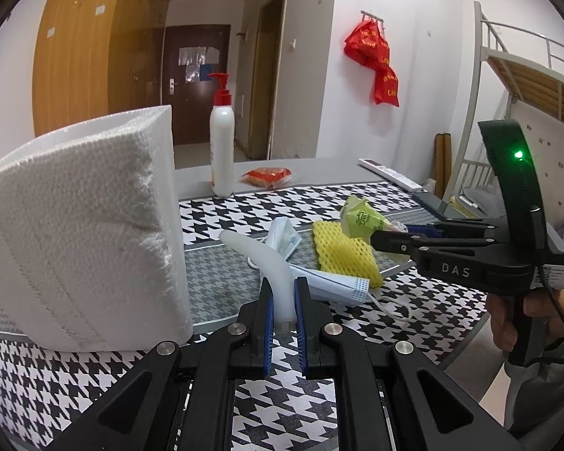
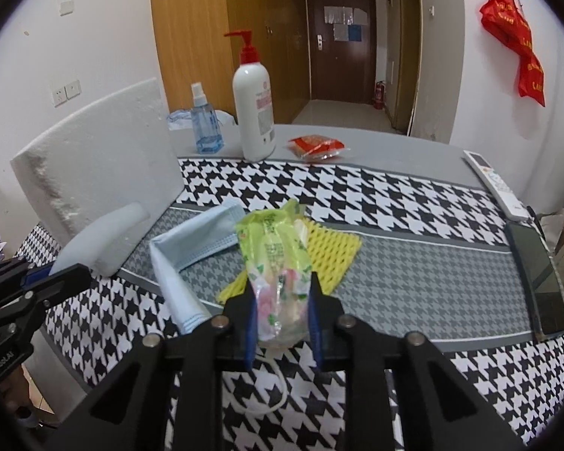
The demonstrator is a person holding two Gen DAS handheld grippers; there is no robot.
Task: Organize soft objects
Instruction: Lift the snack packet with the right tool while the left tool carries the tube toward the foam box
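My left gripper [image 1: 284, 300] is shut on a curved white foam strip [image 1: 267, 259], held above the table; the strip also shows in the right wrist view [image 2: 105, 240]. My right gripper [image 2: 282, 293] is shut on a green-yellow plastic snack packet [image 2: 274, 248], held over the yellow foam net [image 2: 331, 255]. In the left wrist view the packet [image 1: 361, 220] sticks out of the right gripper [image 1: 387, 238] above the net [image 1: 344, 253]. A blue face mask [image 2: 191, 248] lies left of the net; it also shows in the left wrist view [image 1: 334, 283].
A white styrofoam box [image 1: 82, 229] stands on the left of the houndstooth table mat [image 2: 413, 203]. A white pump bottle [image 2: 253, 109], a blue spray bottle [image 2: 205, 124] and a red packet [image 2: 316, 146] sit at the back. A remote [image 2: 496, 184] and a dark phone [image 2: 537, 274] lie at the right.
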